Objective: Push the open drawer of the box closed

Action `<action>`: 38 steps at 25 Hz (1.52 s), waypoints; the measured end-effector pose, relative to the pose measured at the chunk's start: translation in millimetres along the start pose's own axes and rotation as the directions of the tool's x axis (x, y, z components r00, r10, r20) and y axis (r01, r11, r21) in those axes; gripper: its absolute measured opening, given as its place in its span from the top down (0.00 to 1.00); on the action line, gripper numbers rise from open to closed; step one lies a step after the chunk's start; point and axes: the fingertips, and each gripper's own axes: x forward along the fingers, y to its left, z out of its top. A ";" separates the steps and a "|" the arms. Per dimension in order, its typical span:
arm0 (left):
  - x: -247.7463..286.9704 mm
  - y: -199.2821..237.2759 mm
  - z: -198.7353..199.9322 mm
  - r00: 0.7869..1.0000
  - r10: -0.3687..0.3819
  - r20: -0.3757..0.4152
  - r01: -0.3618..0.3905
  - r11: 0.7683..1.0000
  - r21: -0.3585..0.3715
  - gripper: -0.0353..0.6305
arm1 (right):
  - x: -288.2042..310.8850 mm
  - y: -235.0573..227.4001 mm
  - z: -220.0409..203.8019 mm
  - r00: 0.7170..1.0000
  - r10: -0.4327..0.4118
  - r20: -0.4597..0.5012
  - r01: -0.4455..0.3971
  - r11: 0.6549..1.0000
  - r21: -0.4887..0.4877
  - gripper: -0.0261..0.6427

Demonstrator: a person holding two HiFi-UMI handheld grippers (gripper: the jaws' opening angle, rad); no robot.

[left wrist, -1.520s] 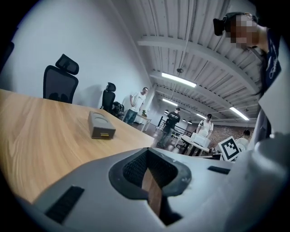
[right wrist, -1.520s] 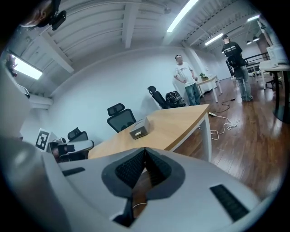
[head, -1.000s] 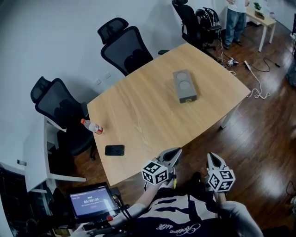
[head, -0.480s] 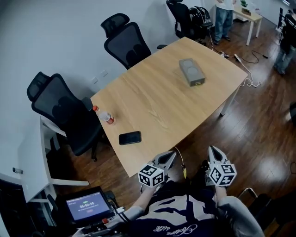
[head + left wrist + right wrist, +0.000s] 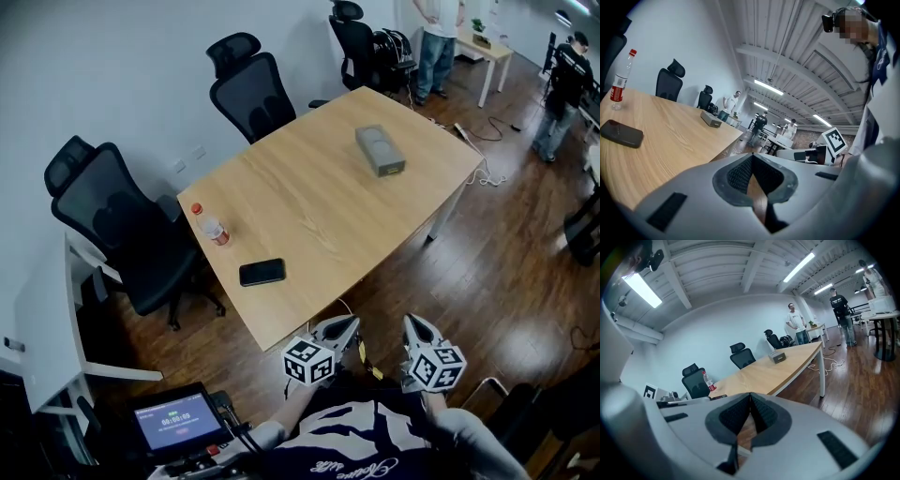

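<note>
The grey box (image 5: 380, 150) lies on the far right part of the wooden table (image 5: 309, 202), its drawer end facing the near right edge. It shows small in the left gripper view, box (image 5: 711, 118), and in the right gripper view, box (image 5: 777, 356). My left gripper (image 5: 342, 330) and right gripper (image 5: 415, 328) hang below the table's near corner, close to my body and far from the box. Both are shut with nothing between the jaws: left gripper (image 5: 752, 154), right gripper (image 5: 750, 393).
A black phone (image 5: 262, 272) and a red-labelled bottle (image 5: 214, 228) sit on the table's left side. Black office chairs (image 5: 251, 89) stand behind the table. People stand at the back right (image 5: 433, 47). Cables (image 5: 483, 173) trail on the wooden floor. A screen device (image 5: 178, 424) is at lower left.
The head view has drawn back and turned, so the table and box sit further off. Both grippers stay shut, low by my body.
</note>
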 end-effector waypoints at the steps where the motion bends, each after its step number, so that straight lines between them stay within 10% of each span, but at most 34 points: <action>1: 0.2 -2.0 2.7 1.000 -0.005 0.011 0.005 1.000 -0.003 0.95 | -1.5 1.7 0.2 1.000 0.002 -0.001 -0.002 1.000 0.008 0.96; 38: 48.8 -91.7 -29.0 0.999 -0.009 -0.034 0.010 1.000 0.003 0.95 | -72.1 -50.5 -9.2 0.999 0.032 -0.034 -0.033 0.999 -0.038 0.96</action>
